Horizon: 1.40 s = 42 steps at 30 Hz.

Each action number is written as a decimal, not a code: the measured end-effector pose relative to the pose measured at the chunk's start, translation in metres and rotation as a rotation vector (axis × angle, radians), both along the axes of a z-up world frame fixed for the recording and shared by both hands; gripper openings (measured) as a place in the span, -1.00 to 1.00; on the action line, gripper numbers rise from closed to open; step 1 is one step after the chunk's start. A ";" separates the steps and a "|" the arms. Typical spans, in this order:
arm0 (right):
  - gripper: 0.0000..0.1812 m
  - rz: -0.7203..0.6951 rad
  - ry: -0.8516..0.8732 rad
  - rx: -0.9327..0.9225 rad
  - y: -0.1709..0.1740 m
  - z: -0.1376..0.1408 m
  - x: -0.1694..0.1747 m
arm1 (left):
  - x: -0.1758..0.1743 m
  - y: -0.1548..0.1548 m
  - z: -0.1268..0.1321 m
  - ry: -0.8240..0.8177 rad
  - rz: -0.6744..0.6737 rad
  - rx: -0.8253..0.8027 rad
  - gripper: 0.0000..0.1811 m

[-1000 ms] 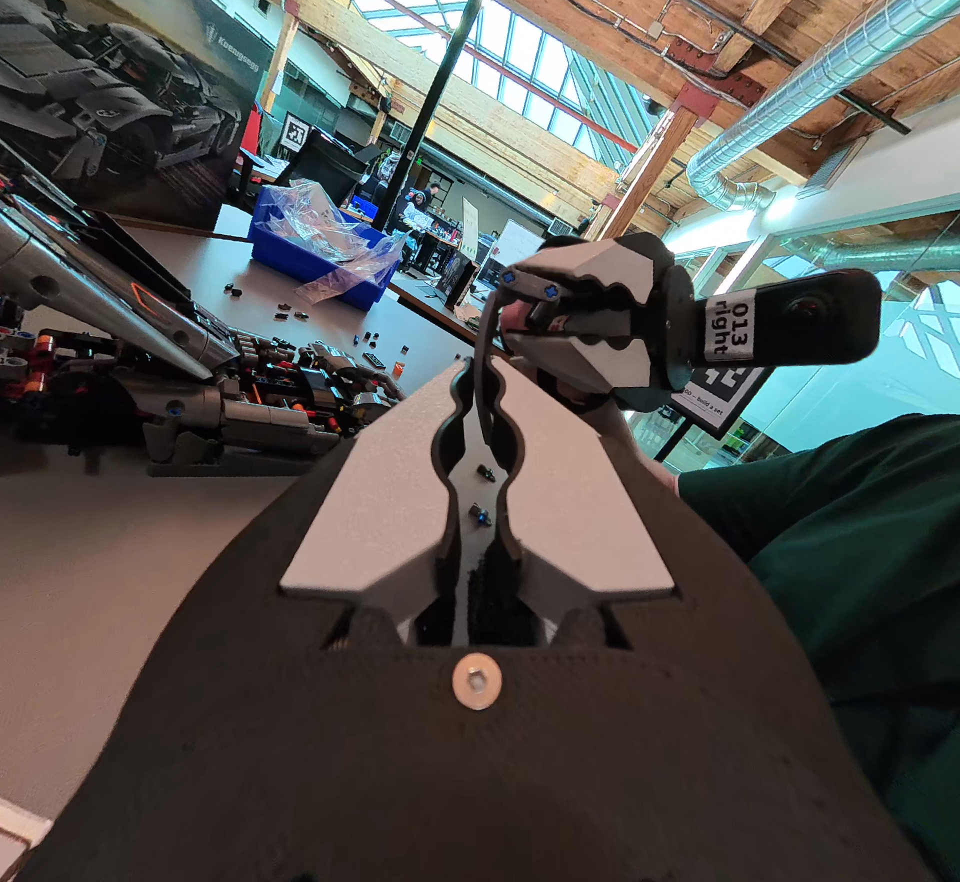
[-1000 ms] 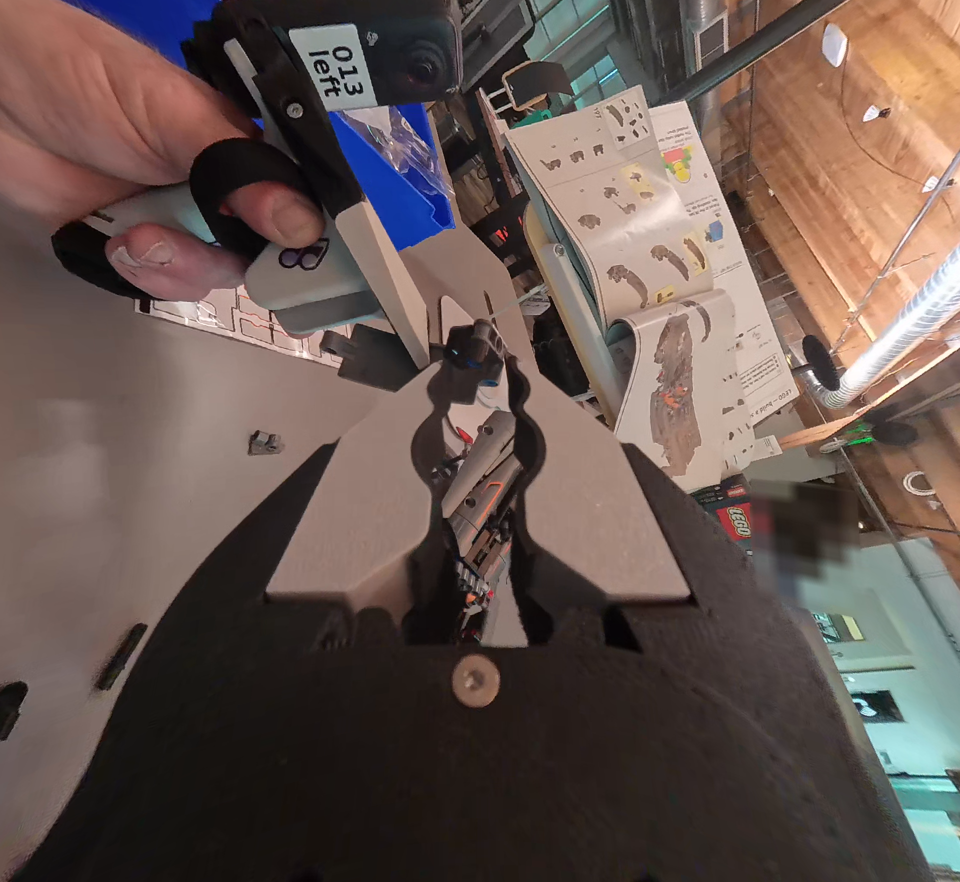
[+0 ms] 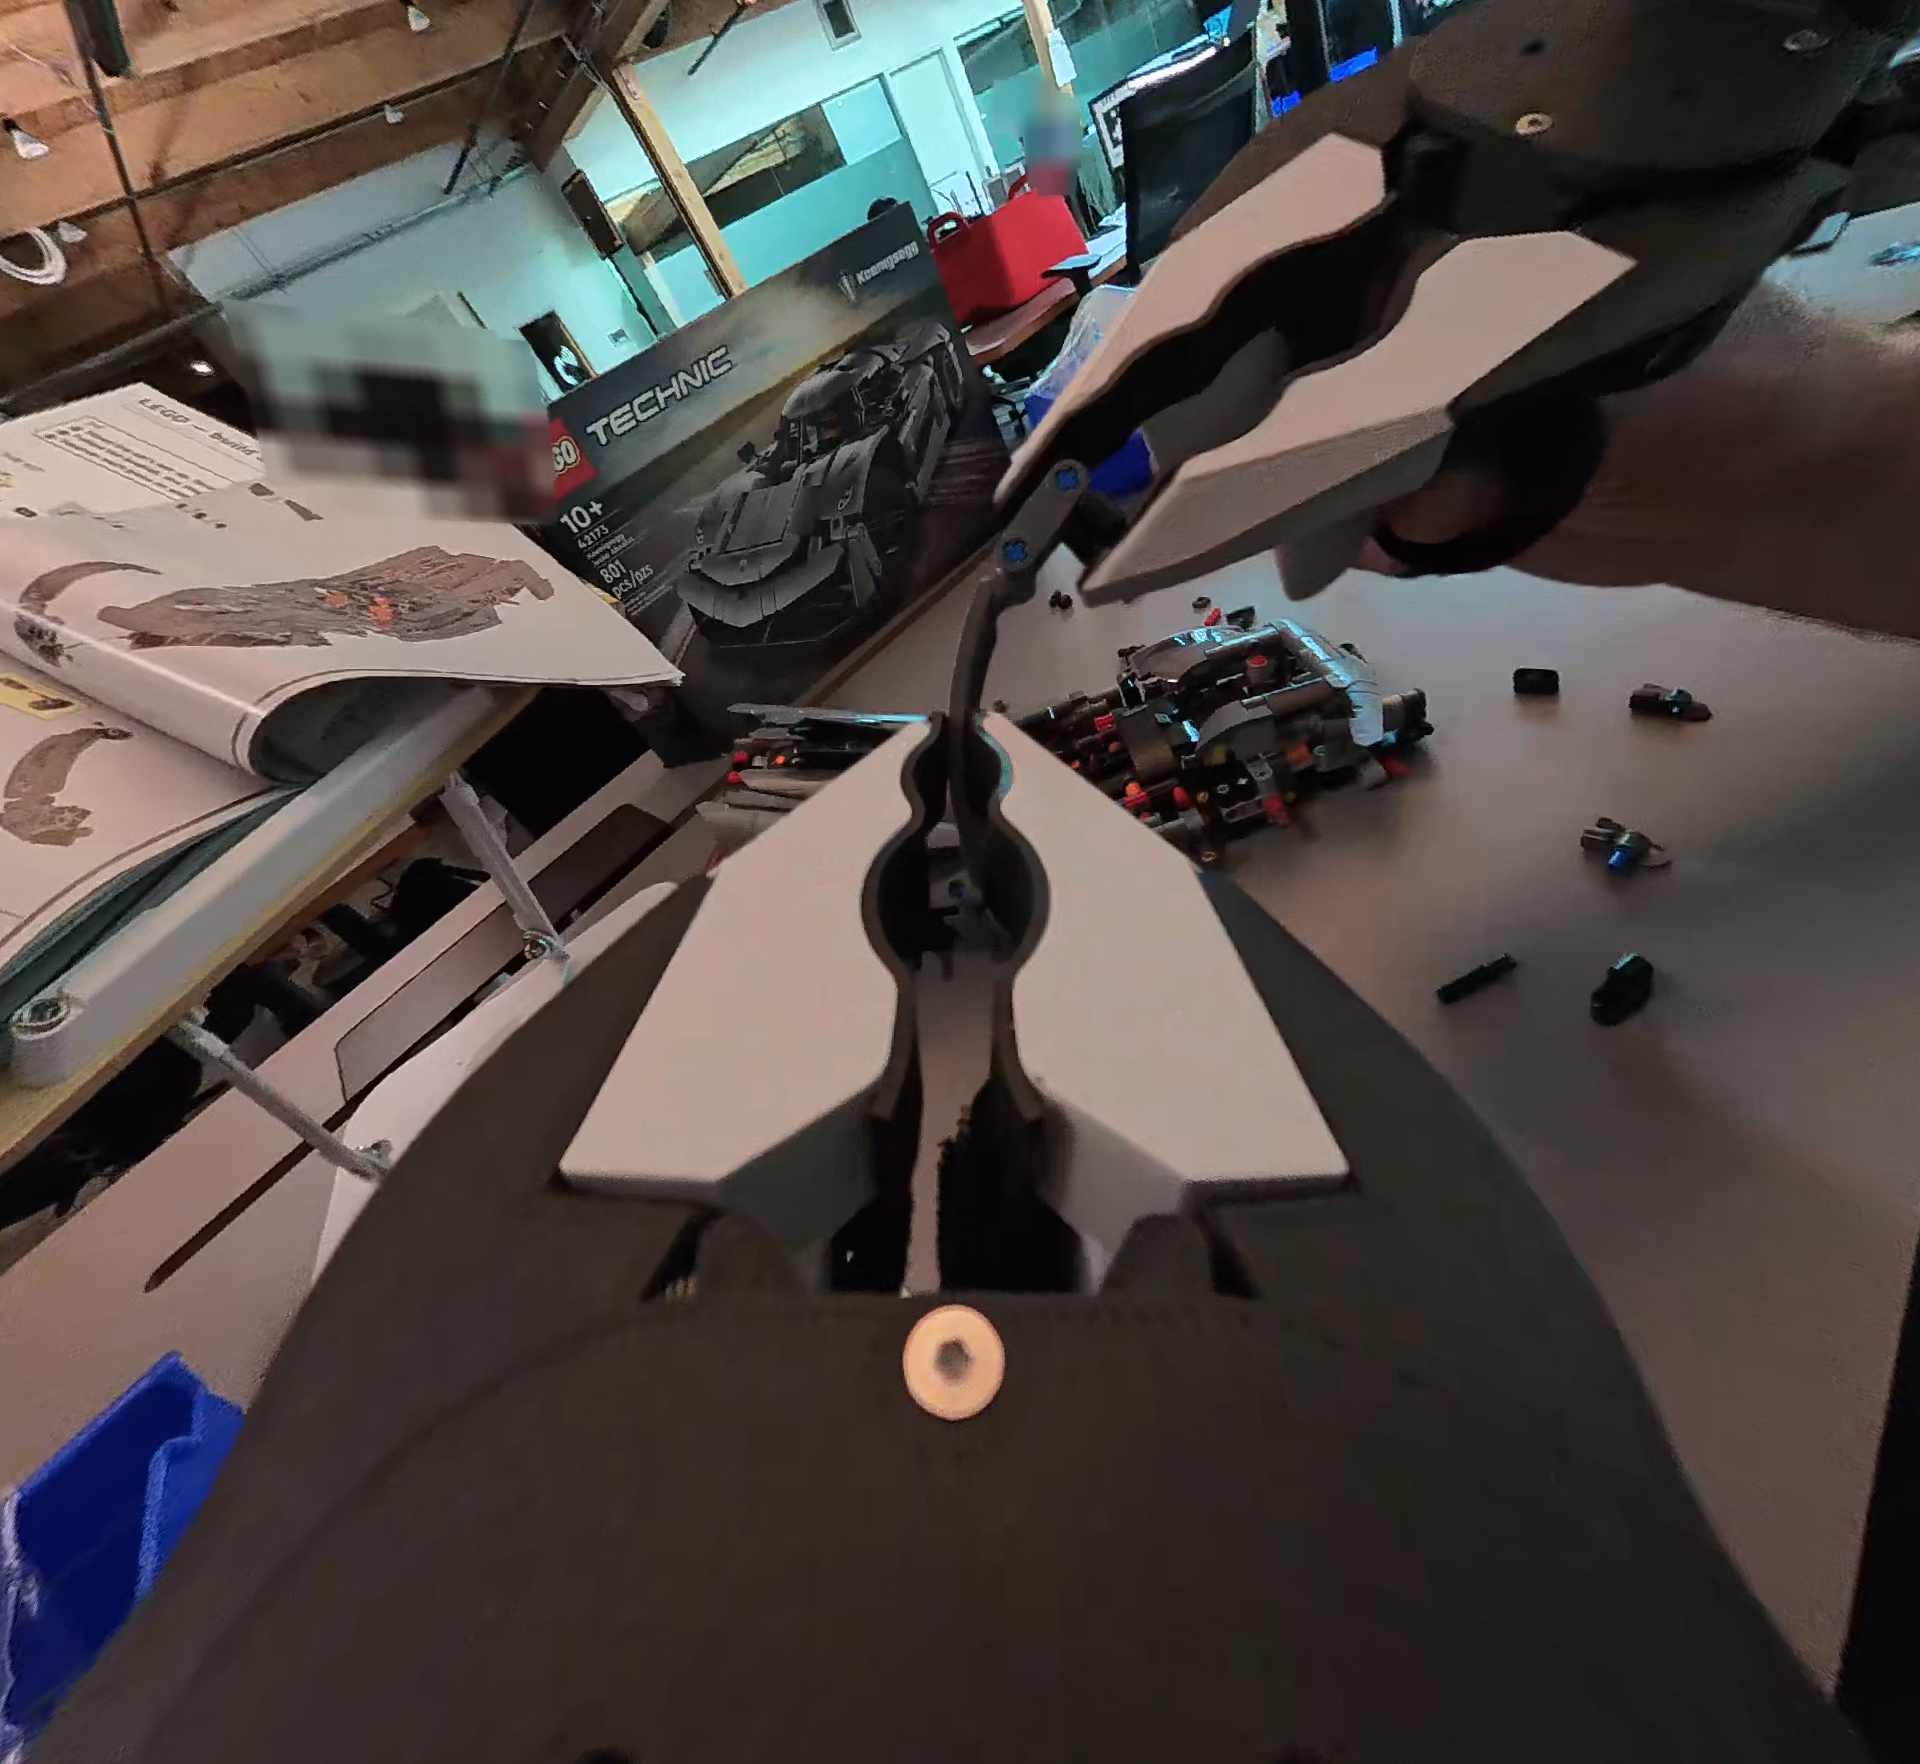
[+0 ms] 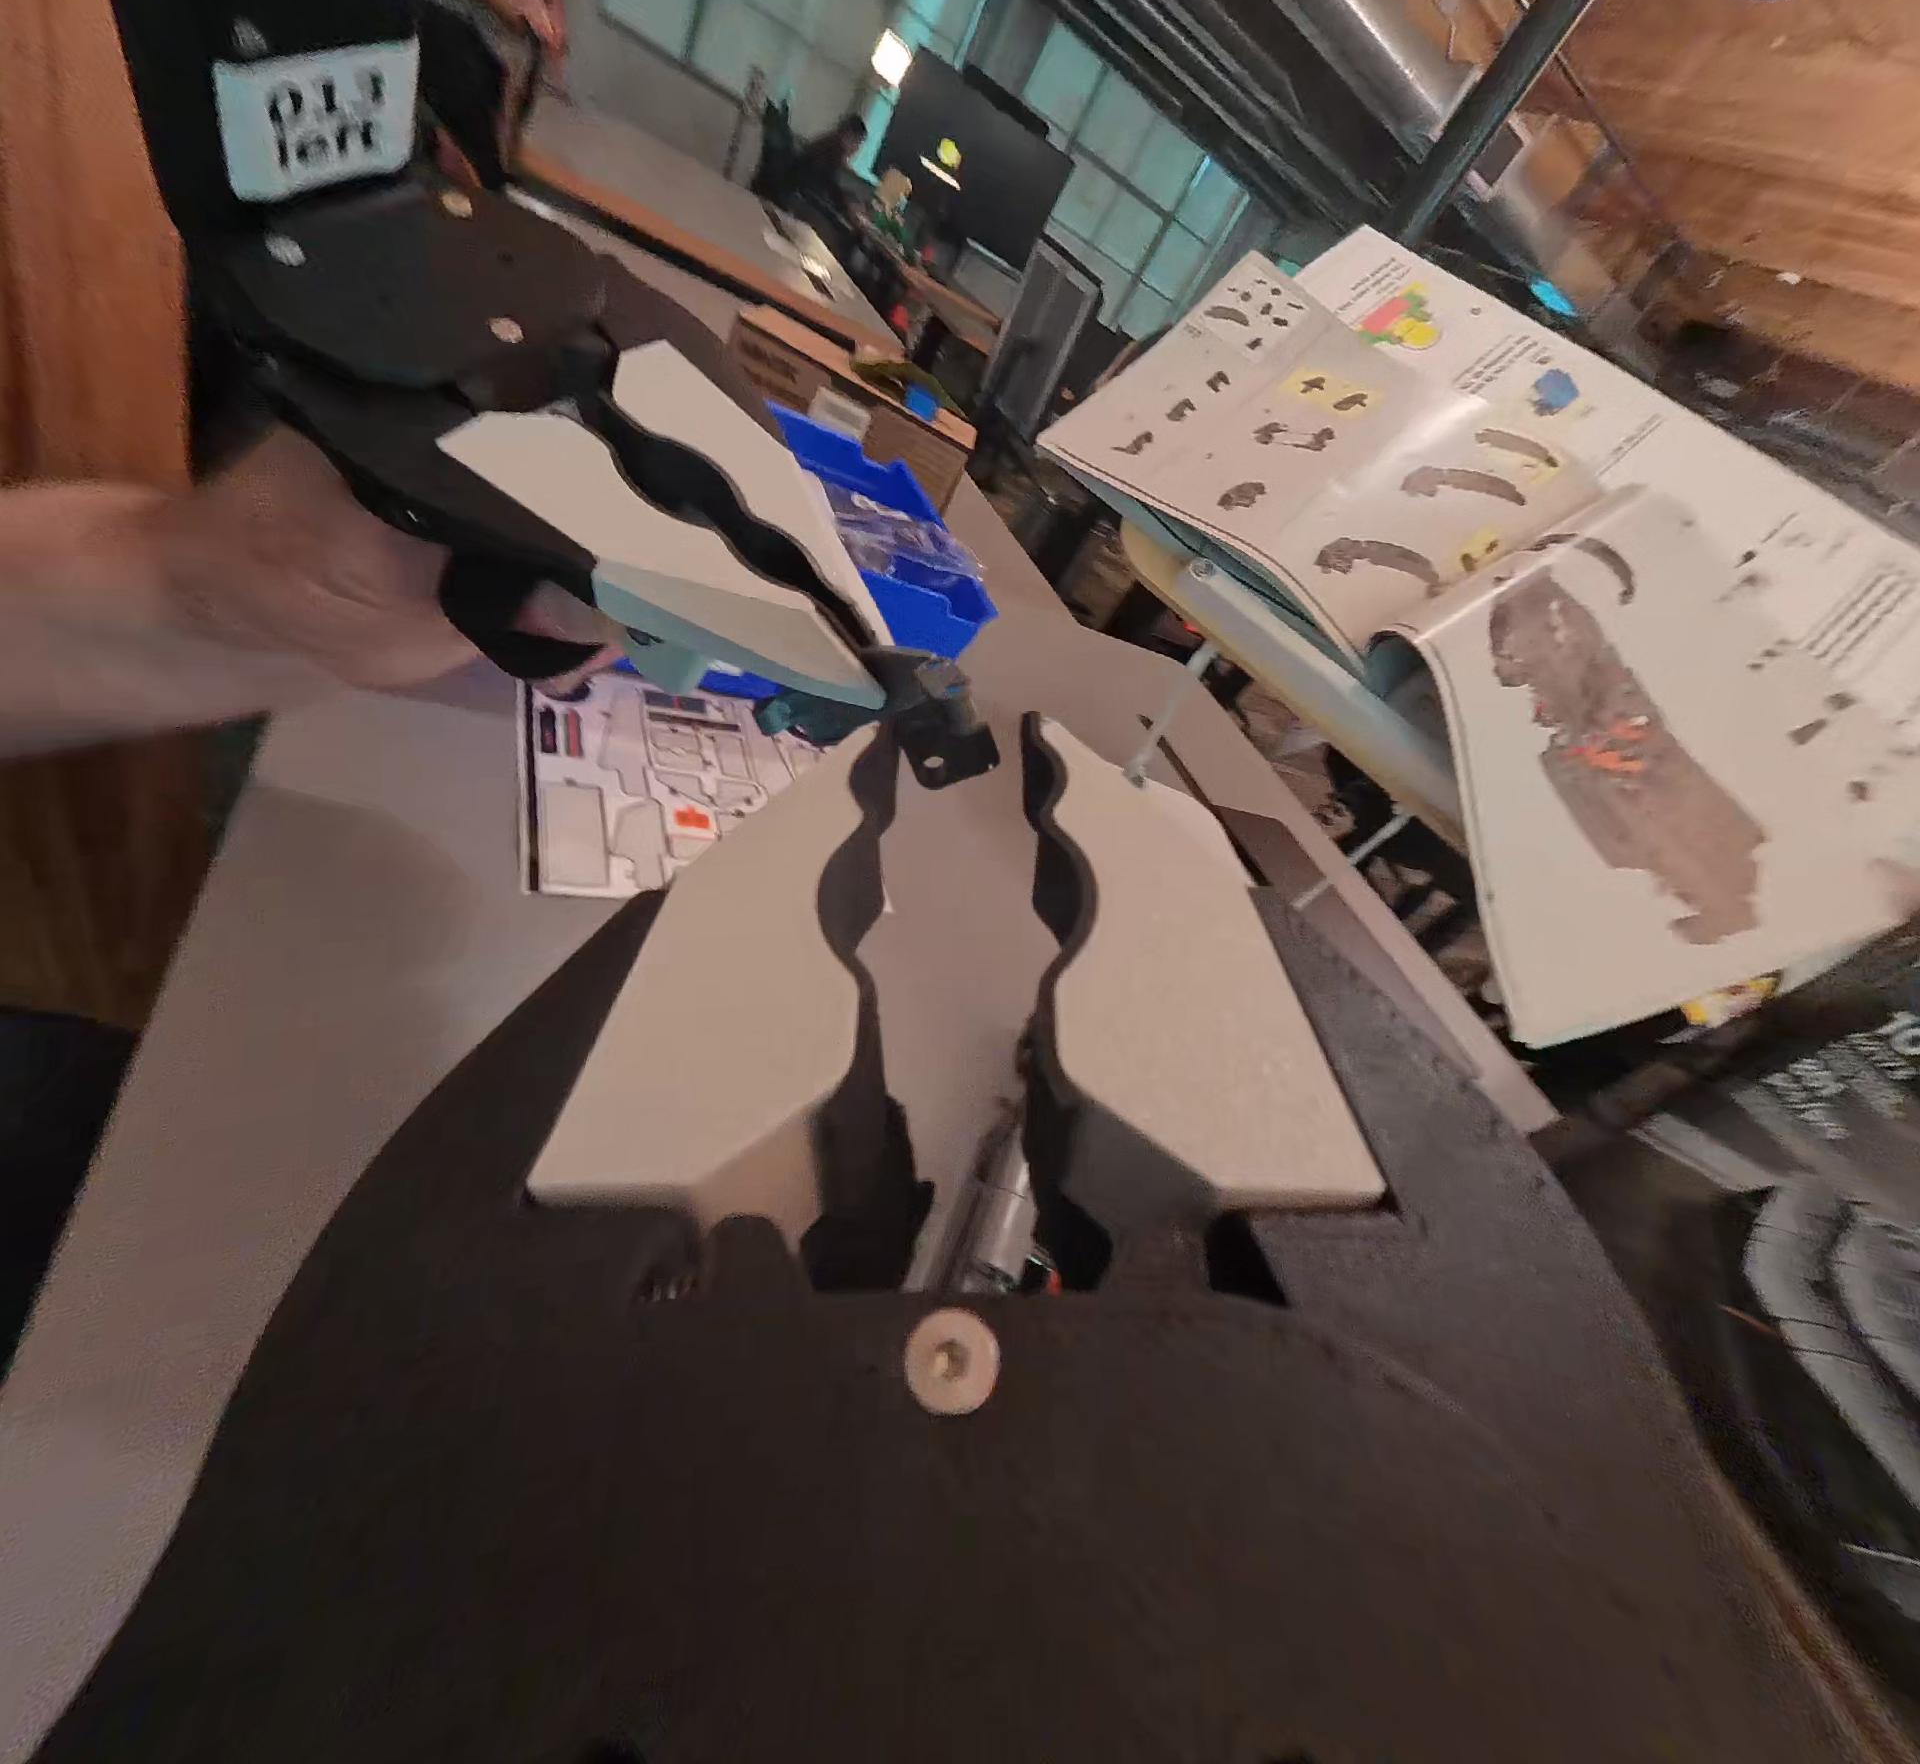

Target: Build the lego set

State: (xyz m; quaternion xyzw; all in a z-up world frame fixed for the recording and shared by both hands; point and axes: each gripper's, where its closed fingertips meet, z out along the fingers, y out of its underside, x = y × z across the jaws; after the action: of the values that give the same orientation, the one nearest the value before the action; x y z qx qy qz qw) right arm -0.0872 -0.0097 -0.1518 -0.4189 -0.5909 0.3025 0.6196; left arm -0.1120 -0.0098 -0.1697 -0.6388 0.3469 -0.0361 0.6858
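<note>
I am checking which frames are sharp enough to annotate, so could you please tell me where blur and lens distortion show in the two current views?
Left wrist view: mostly sharp, the part-built dark grey lego car crisp, fisheye bending the frame edges. Right wrist view: motion-smeared, the open white instruction booklet streaked at right, the hand on the left gripper soft.

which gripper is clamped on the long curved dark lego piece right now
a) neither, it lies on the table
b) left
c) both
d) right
b: the left gripper has its fingers shut on the curved dark lego piece, while the right gripper is open, its fingertips either side of the piece's blue-pinned top end.
</note>
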 end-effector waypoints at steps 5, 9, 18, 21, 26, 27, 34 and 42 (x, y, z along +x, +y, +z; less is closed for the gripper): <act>-0.83 0.031 -0.041 -0.104 0.003 -0.004 -0.002 | 0.002 0.002 -0.007 -0.022 -0.061 -0.120 -1.00; -0.84 0.128 0.030 -0.463 0.013 -0.004 -0.001 | 0.003 0.001 0.003 -0.102 -0.118 -0.156 -0.91; -0.84 0.174 0.130 -0.657 0.032 0.000 0.006 | -0.011 -0.016 0.014 -0.246 -0.198 -0.177 -0.74; -0.83 0.168 0.136 -0.598 0.032 0.004 0.007 | -0.013 -0.020 0.016 -0.303 -0.236 -0.192 -0.72; -0.85 0.095 0.043 -0.332 0.022 0.004 0.001 | -0.008 -0.013 0.009 -0.275 -0.240 -0.249 -0.65; -0.85 0.088 0.020 -0.254 0.016 0.005 -0.002 | -0.005 -0.011 0.006 -0.261 -0.243 -0.267 -0.67; -0.84 0.076 -0.059 -0.017 -0.006 0.010 -0.011 | -0.002 -0.003 -0.008 -0.152 -0.188 -0.253 -0.98; -0.53 0.152 -0.050 -0.337 -0.009 0.004 -0.012 | -0.035 0.003 0.016 0.290 0.220 0.210 -1.00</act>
State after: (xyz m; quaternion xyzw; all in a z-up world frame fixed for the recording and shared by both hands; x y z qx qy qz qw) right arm -0.0989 -0.0185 -0.1476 -0.4782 -0.5769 0.4328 0.5011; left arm -0.1471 -0.0067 -0.1536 -0.5963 0.3720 0.1674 0.6914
